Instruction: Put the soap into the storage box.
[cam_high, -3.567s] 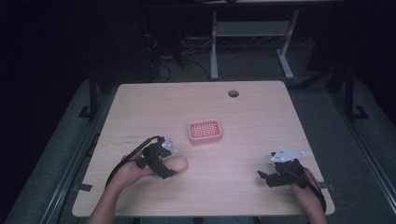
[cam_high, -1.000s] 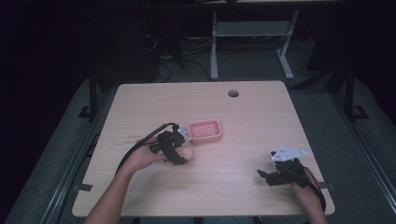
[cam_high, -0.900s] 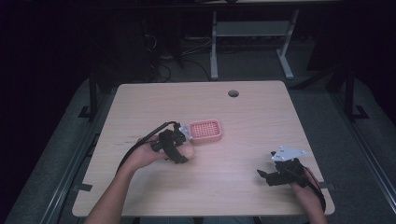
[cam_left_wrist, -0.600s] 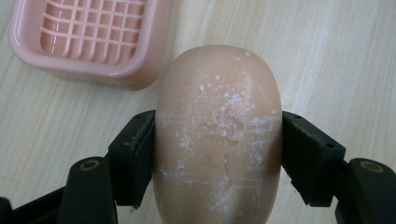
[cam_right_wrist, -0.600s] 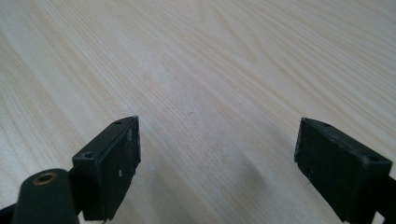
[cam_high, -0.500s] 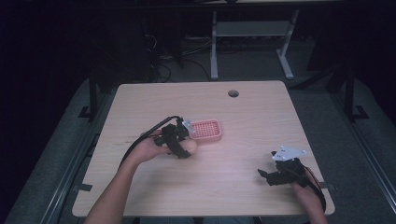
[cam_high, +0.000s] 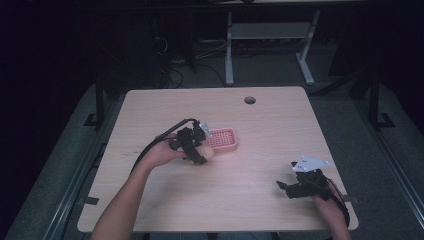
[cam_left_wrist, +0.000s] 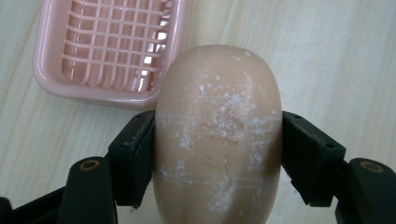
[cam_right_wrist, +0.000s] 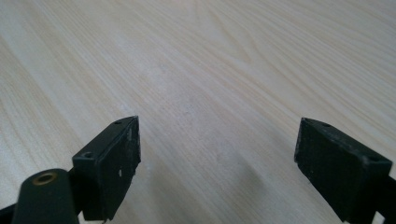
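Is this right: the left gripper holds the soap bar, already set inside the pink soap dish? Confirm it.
Not quite. The left gripper does hold the soap bar, but the left gripper view shows it beside the pink soap dish, not inside.

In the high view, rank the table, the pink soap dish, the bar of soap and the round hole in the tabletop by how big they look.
1. Table, by far the largest.
2. Pink soap dish.
3 and 4. Bar of soap and round hole: both look small, and the left gripper covers much of the soap, so I won't rank them.
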